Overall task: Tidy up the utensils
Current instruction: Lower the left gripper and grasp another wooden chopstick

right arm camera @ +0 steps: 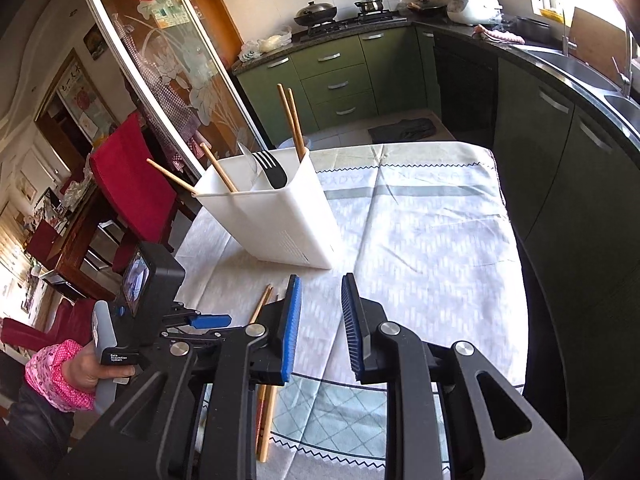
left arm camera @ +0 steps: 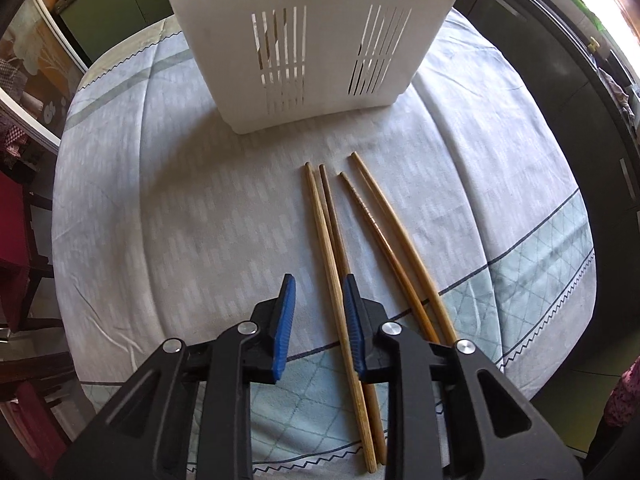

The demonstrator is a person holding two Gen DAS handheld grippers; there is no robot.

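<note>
Several wooden chopsticks (left arm camera: 340, 248) lie side by side on the tablecloth in front of a white slotted utensil holder (left arm camera: 312, 40). My left gripper (left arm camera: 319, 280) is open and empty, low over the near ends of the two leftmost chopsticks, one of which runs between the fingers. In the right wrist view the holder (right arm camera: 280, 216) contains several chopsticks (right arm camera: 294, 120), a black fork (right arm camera: 272, 170) and a clear utensil. My right gripper (right arm camera: 319, 280) is open and empty, above the cloth to the right of the lying chopsticks (right arm camera: 260, 306). The left gripper also shows there (right arm camera: 208, 322).
The table (right arm camera: 440, 216) has a pale patterned cloth. Red chairs (right arm camera: 132, 176) stand at its left side. Dark green kitchen cabinets (right arm camera: 560, 152) run along the right and back. A glass sliding door (right arm camera: 168, 60) is at the left.
</note>
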